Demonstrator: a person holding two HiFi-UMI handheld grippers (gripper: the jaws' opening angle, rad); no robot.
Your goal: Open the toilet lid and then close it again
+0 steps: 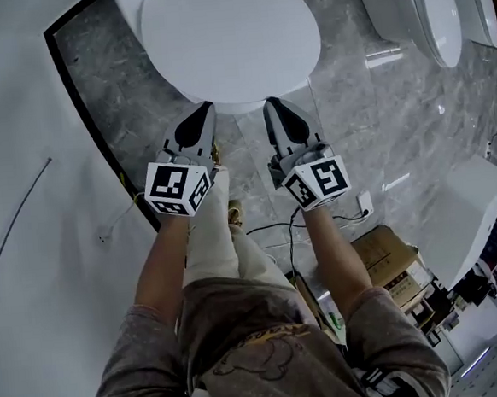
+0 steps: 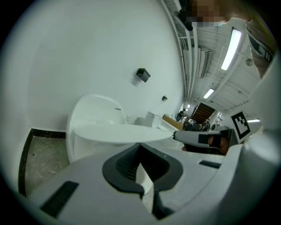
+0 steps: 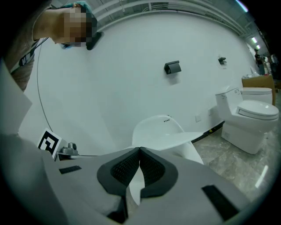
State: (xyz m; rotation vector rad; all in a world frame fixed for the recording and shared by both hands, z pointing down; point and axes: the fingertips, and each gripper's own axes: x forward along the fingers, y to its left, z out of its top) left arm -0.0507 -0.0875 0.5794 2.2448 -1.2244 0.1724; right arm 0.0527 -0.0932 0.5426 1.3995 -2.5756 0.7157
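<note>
The white toilet (image 1: 249,99) stands at the top of the head view with its oval lid (image 1: 231,36) lying flat and closed. In the left gripper view the lid (image 2: 118,132) is a thin flat slab just past the jaws; the right gripper view has the lid (image 3: 169,138) ahead too. My left gripper (image 1: 205,109) is shut and empty, its tip at the toilet's front rim. My right gripper (image 1: 272,104) is shut and empty beside it, also at the front rim. Both pairs of jaws meet at their tips in the gripper views (image 2: 140,145) (image 3: 139,149).
A second toilet (image 1: 439,7) stands at the far right on the grey marble floor (image 1: 396,113). A black cable (image 1: 268,228) trails by my feet. Cardboard boxes (image 1: 391,263) sit at the lower right. A black strip (image 1: 88,120) borders the white wall on the left.
</note>
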